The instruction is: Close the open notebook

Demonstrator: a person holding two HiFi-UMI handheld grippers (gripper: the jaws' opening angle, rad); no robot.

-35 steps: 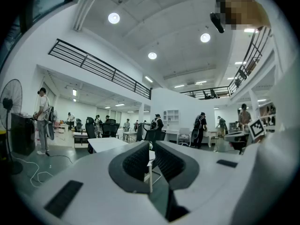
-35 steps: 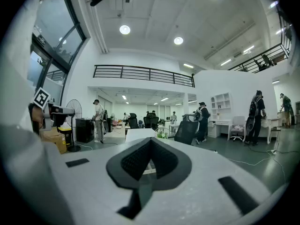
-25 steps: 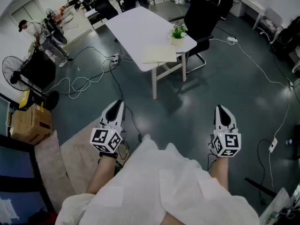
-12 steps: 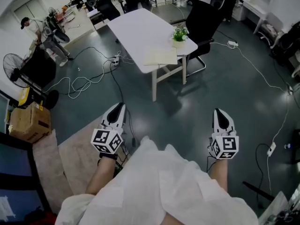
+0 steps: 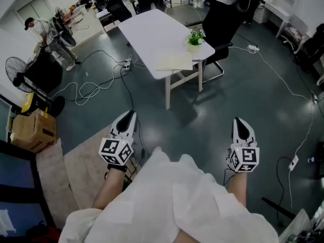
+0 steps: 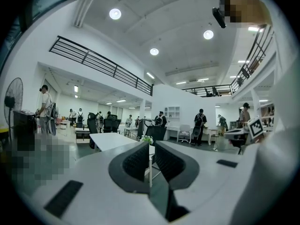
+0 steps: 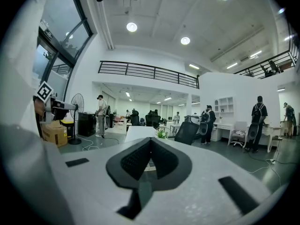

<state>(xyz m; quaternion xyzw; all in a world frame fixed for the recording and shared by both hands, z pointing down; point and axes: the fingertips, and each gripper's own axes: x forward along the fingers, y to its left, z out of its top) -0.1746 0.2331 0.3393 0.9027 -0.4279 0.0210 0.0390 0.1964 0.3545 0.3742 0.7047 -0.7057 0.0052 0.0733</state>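
The notebook (image 5: 174, 61) is lying flat on the near corner of the white table (image 5: 144, 32). It is sitting well ahead of both claws, between the lines along which they are pointing. From this far off I cannot tell whether its pages are lying open. Just beyond it, further from the claws, a small potted plant (image 5: 194, 35) is standing at the table's edge. A black office chair (image 5: 218, 19) is sitting past the plant, ahead of the right claw. Neither claw is touching the notebook or the table, and dark floor is showing between them and the table legs.

The left claw (image 5: 127, 115) is pointing level over the floor, its jaws drawn together to a thin sliver with nothing between them. The right claw (image 5: 241, 121) is pointing level beside it, well apart from it. Its jaws are clenched tip to tip and gripping nothing.

Ahead and to the left of the left claw, cables (image 5: 96, 87) are trailing across the floor toward the table. A pale rug (image 5: 71, 161) is lying under and to the left of that claw. Further left, a cardboard box (image 5: 33, 133) is sitting on the floor, and a standing fan (image 5: 15, 77) is standing beyond it. A person (image 5: 38, 32) is standing far ahead on the left, past the fan.
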